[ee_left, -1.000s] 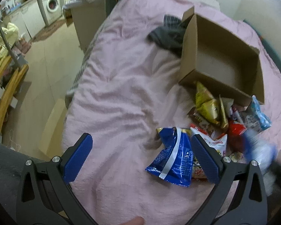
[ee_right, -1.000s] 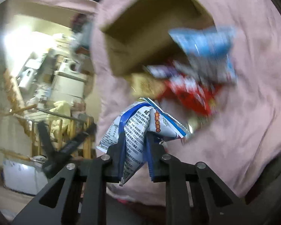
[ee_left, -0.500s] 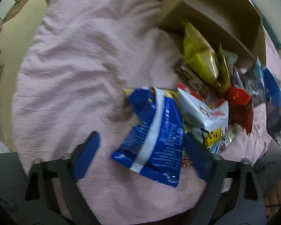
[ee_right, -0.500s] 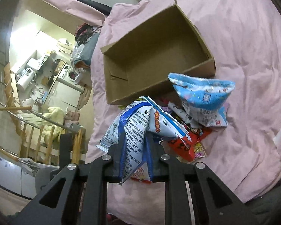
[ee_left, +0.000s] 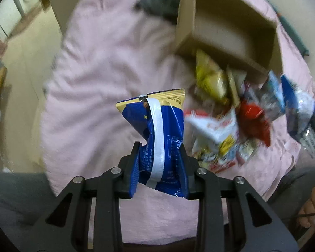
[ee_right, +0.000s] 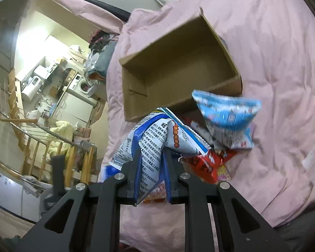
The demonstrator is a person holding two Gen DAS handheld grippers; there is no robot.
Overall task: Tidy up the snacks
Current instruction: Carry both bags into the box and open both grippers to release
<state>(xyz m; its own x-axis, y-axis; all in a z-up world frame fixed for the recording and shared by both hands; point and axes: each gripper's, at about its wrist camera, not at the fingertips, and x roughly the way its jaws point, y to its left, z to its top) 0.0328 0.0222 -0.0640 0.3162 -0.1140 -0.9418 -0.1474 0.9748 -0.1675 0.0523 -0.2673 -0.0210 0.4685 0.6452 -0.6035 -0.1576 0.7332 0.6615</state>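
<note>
Left tongs (ee_left: 160, 147) just closed onto blue packet (ee_left: 159, 130); right tongs (ee_right: 151, 153) grip white packet (ee_right: 151, 138).

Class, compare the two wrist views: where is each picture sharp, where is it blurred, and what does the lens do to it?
Left wrist: dark blue packet sharp, snack pile and box smeared; right wrist: printed packet crisp, light blue packet soft; both fisheye-bent, corners dark.

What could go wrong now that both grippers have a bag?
1. The left gripper has just closed on the blue bag, pinching only its crumpled lower end; it may slip out.
2. The right gripper holds the white bag the same way, low on the pack.
3. The box sits tilted on the soft pink bedding; dropped bags could miss it.
</note>
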